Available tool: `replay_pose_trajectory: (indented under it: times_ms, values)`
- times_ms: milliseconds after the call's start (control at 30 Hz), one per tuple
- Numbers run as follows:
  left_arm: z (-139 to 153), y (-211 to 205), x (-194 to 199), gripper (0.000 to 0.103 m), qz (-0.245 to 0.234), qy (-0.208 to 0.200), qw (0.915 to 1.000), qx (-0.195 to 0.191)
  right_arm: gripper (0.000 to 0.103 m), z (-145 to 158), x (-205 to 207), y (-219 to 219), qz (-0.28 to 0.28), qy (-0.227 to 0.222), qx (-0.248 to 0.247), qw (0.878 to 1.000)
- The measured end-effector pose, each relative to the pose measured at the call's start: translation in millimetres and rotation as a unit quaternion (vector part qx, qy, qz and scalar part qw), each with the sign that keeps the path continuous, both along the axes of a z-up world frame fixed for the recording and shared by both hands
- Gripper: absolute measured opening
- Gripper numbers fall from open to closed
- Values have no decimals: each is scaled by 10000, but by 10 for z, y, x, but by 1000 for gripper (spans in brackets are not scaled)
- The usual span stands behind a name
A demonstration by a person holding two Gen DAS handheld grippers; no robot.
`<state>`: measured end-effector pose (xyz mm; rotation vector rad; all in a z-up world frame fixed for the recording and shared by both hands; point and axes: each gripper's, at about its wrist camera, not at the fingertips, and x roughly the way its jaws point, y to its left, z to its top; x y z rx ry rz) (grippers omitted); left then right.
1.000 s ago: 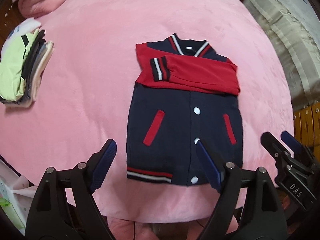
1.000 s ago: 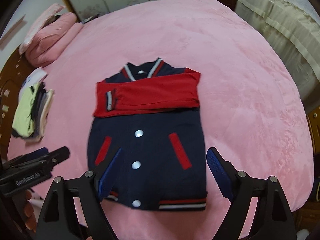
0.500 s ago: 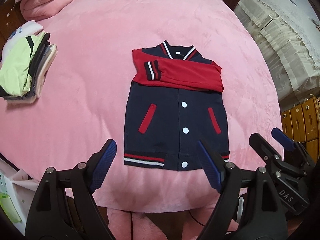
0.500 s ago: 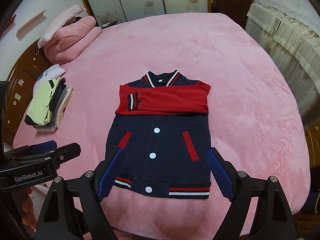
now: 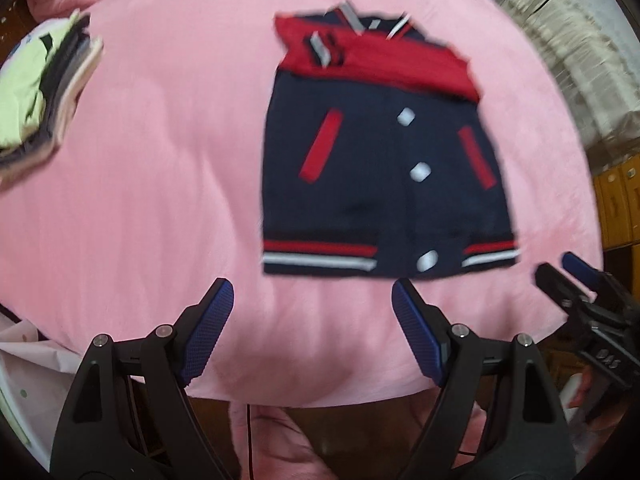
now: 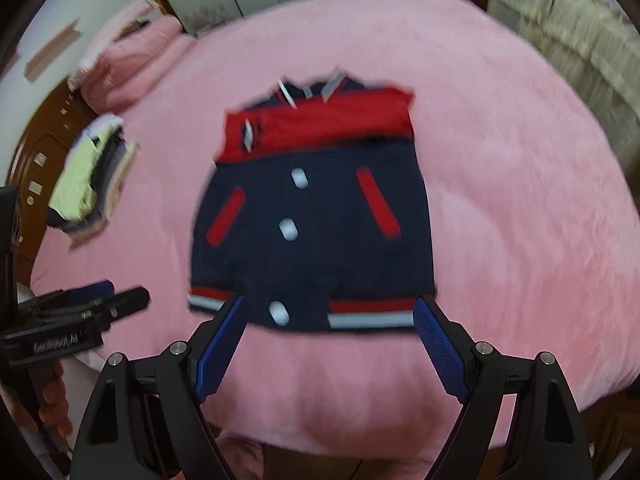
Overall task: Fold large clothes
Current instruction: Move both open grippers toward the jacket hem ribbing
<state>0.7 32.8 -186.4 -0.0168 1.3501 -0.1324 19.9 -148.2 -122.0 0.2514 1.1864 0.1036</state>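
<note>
Both claws spread and empty, left claw (image 5: 312, 296) and right claw (image 6: 328, 312) hovering just short of the striped hem of the one varsity jacket (image 5: 384, 160), lying flat mid-bed (image 5: 160, 160) with both red sleeves (image 5: 380, 60) crossed over the chest. The risk, I'd say: lift that hem unevenly and the loose sleeves slide out, skewing the fold. Count: one jacket, four white snaps, two red pockets, one folded pile (image 5: 40, 88).
</note>
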Motion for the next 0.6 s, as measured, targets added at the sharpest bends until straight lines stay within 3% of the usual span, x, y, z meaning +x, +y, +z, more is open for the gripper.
replay_pose_trajectory:
  times_ms: [167, 367, 500, 567, 600]
  values:
    - [-442, 141, 13, 71, -56, 369, 9992, -159, 86, -338, -190, -133, 58, 296, -31, 9995]
    - [-779, 156, 145, 57, -556, 327, 9979, 55, 82, -757, -204, -472, -125, 523, 212, 9983]
    - [-976, 300, 280, 49, -454, 567, 9956, -597, 69, -1017, -118, -727, -348, 623, 655, 9953]
    - [-1066, 380, 351, 44, -320, 723, 9931, -865, 68, -1112, -72, -856, -515, 612, 1094, 9908]
    - [-1112, 418, 391, 40, -242, 841, 9913, -988, 62, -1155, -48, -904, -589, 640, 1256, 9883]
